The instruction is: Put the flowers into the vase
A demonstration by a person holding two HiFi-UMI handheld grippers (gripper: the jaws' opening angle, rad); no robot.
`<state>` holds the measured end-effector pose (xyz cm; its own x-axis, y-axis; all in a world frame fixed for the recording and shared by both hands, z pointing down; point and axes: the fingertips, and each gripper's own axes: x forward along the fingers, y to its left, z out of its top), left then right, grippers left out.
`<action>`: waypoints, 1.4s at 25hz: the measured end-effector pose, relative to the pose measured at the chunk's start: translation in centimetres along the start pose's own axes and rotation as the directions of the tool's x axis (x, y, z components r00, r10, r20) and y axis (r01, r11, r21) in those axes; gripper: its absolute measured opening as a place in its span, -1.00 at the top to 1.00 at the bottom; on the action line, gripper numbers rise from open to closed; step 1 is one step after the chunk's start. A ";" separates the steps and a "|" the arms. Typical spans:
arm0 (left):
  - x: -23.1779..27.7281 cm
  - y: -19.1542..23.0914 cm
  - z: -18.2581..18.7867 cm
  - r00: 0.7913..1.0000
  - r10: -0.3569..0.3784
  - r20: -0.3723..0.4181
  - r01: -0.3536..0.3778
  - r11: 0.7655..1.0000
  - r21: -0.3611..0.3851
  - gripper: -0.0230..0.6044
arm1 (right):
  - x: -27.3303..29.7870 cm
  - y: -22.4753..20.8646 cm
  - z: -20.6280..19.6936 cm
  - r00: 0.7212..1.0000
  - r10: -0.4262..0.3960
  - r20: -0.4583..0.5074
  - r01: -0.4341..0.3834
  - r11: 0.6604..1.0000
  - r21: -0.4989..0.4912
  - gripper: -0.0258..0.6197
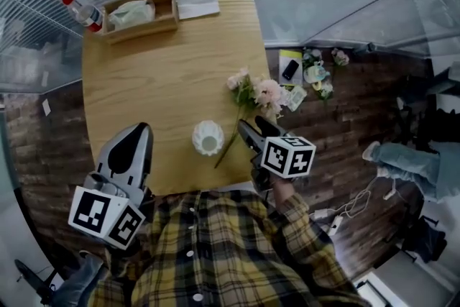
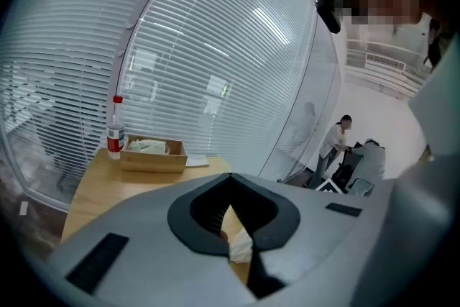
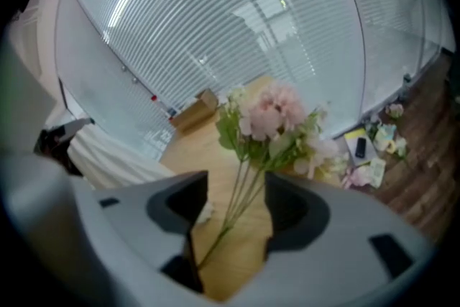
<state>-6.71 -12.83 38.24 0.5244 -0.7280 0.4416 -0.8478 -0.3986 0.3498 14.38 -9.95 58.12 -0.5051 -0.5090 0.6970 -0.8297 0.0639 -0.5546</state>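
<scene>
Plaid shirt (image 1: 230, 255); grey left claw (image 1: 141, 130) and right claw (image 1: 253, 124).

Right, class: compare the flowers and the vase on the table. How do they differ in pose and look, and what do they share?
The flowers lie on their side, while the vase stands upright. The flowers are pink with green stems; the vase is plain white and ribbed. The right gripper, jaws open, lines up on the flowers' stems, not on the vase. Both rest on the wooden table, and neither is gripped.

Pink flowers (image 1: 255, 91), white ribbed vase (image 1: 208, 138), yellow plaid shirt (image 1: 230, 255)
</scene>
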 end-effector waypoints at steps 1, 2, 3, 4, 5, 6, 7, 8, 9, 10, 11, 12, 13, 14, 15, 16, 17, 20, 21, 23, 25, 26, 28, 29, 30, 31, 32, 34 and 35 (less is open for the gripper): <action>0.0 0.1 -0.1 1.000 0.003 -0.004 -0.003 1.000 -0.001 0.90 | 0.2 -0.2 -0.2 1.000 -0.004 -0.006 0.004 1.000 0.012 0.20; 0.0 0.3 -0.2 1.000 0.005 -0.009 -0.005 1.000 -0.003 0.90 | 0.5 -0.4 -0.4 1.000 -0.005 -0.011 0.005 1.000 0.021 0.20; 0.0 0.4 -0.3 1.000 0.008 -0.013 -0.008 1.000 -0.005 0.90 | 0.8 -0.4 -0.6 1.000 -0.007 -0.016 0.008 1.000 0.027 0.20; 0.0 0.6 -0.5 1.000 0.009 -0.017 -0.010 1.000 -0.008 0.90 | 1.2 -0.5 -0.7 1.000 -0.012 -0.021 0.012 0.999 0.031 0.20; 0.0 0.7 -0.6 1.000 0.011 -0.021 -0.011 1.000 -0.010 0.90 | 1.6 -0.7 -0.8 0.999 -0.019 -0.027 0.020 0.999 0.035 0.20; -0.1 0.9 -0.8 1.000 0.012 -0.024 -0.012 1.000 -0.012 0.90 | 1.9 -0.9 -1.0 0.999 -0.027 -0.032 0.028 0.999 0.040 0.20; -0.1 1.0 -0.9 1.000 0.013 -0.027 -0.013 1.000 -0.013 0.90 | 2.3 -1.1 -1.0 0.999 -0.035 -0.036 0.037 0.998 0.045 0.20; -0.1 1.0 -1.0 0.999 0.015 -0.030 -0.015 1.000 -0.014 0.90 | 2.5 -1.2 -1.1 0.998 -0.042 -0.038 0.044 0.998 0.050 0.20; -0.1 1.1 -1.1 0.999 0.017 -0.033 -0.017 1.000 -0.016 0.90 | 2.7 -1.3 -1.1 0.998 -0.047 -0.038 0.049 0.997 0.054 0.20; -0.2 1.1 -1.2 0.999 0.019 -0.034 -0.019 1.000 -0.018 0.90 | 2.9 -1.4 -1.1 0.998 -0.051 -0.035 0.053 0.997 0.056 0.20; -0.3 1.1 -1.3 0.999 0.021 -0.035 -0.021 1.000 -0.020 0.90 | 3.0 -1.5 -1.0 0.998 -0.055 -0.032 0.056 0.997 0.057 0.20; -0.3 1.2 -1.4 0.999 0.023 -0.036 -0.024 0.999 -0.022 0.90 | 3.1 -1.5 -1.0 0.998 -0.057 -0.030 0.059 0.997 0.058 0.20; -0.4 1.3 -1.4 0.999 0.025 -0.035 -0.026 0.999 -0.024 0.90 | 3.2 -1.5 -1.0 0.998 -0.059 -0.029 0.061 0.996 0.059 0.20; -0.5 1.3 -1.5 0.999 0.028 -0.035 -0.028 0.999 -0.026 0.90 | 3.3 -1.5 -1.0 0.998 -0.063 -0.030 0.064 0.996 0.061 0.20; -0.5 1.3 -1.5 0.999 0.029 -0.034 -0.030 0.999 -0.027 0.90 | 3.4 -1.7 -1.0 0.997 -0.067 -0.031 0.069 0.996 0.062 0.20; -0.5 1.3 -1.6 0.999 0.030 -0.033 -0.031 0.999 -0.028 0.90 | 3.5 -1.8 -1.1 0.997 -0.072 -0.035 0.074 0.995 0.062 0.20; -0.6 1.3 -1.6 0.999 0.031 -0.033 -0.032 0.999 -0.030 0.90 | 3.6 -1.9 -1.1 0.996 -0.075 -0.041 0.077 0.995 0.060 0.20; -0.6 1.4 -1.6 0.999 0.033 -0.030 -0.034 0.999 -0.032 0.90 | 3.9 -1.9 -1.4 0.995 -0.076 -0.063 0.079 0.996 0.052 0.21; -0.7 1.4 -1.5 0.999 0.035 -0.029 -0.035 0.999 -0.032 0.90 | 3.9 -1.8 -1.5 0.995 -0.076 -0.066 0.079 0.996 0.048 0.21; -0.8 1.5 -1.5 0.999 0.038 -0.027 -0.039 0.999 -0.034 0.90 | 3.9 -1.8 -1.4 0.995 -0.084 -0.062 0.086 0.996 0.035 0.30; -0.9 1.6 -1.5 0.999 0.042 -0.025 -0.043 0.998 -0.035 0.90 | 3.8 -1.9 -1.3 0.994 -0.095 -0.054 0.096 0.995 0.022 0.44; -0.9 1.7 -1.5 0.999 0.043 -0.023 -0.044 0.998 -0.036 0.90 | 3.8 -1.9 -1.2 0.994 -0.097 -0.051 0.098 0.995 0.021 0.49; -0.8 1.8 -1.5 0.999 0.044 -0.022 -0.045 0.998 -0.037 0.90 | 3.8 -2.0 -1.0 0.994 -0.099 -0.043 0.100 0.995 0.020 0.61; -0.8 1.7 -1.5 0.999 0.044 -0.021 -0.044 0.998 -0.037 0.90 | 3.7 -2.0 -0.8 0.994 -0.101 -0.036 0.102 0.995 0.018 0.68; -0.7 1.7 -1.5 0.999 0.042 -0.020 -0.043 0.998 -0.037 0.90 | 3.6 -2.0 -0.6 0.994 -0.102 -0.029 0.102 0.995 0.014 0.73; -0.7 1.6 -1.5 0.999 0.040 -0.019 -0.041 0.998 -0.036 0.90 | 3.5 -1.9 -0.4 0.995 -0.099 -0.023 0.100 0.995 0.012 0.77; -0.7 1.5 -1.4 0.999 0.038 -0.018 -0.039 0.999 -0.036 0.90 | 3.4 -1.7 -0.2 0.995 -0.094 -0.018 0.094 0.996 0.011 0.80; -0.7 1.3 -1.3 0.999 0.035 -0.015 -0.036 0.999 -0.036 0.90 | 3.2 -1.4 0.0 0.997 -0.082 -0.013 0.082 0.997 0.008 0.83; -0.7 1.2 -1.3 0.999 0.033 -0.013 -0.034 0.999 -0.035 0.90 | 3.1 -1.2 0.2 0.997 -0.079 -0.011 0.079 0.997 0.005 0.83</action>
<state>-7.95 -12.08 39.39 0.4967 -0.7338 0.4635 -0.8618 -0.3539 0.3634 13.89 -11.72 60.87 -0.4407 -0.5027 0.7437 -0.8657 0.0191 -0.5001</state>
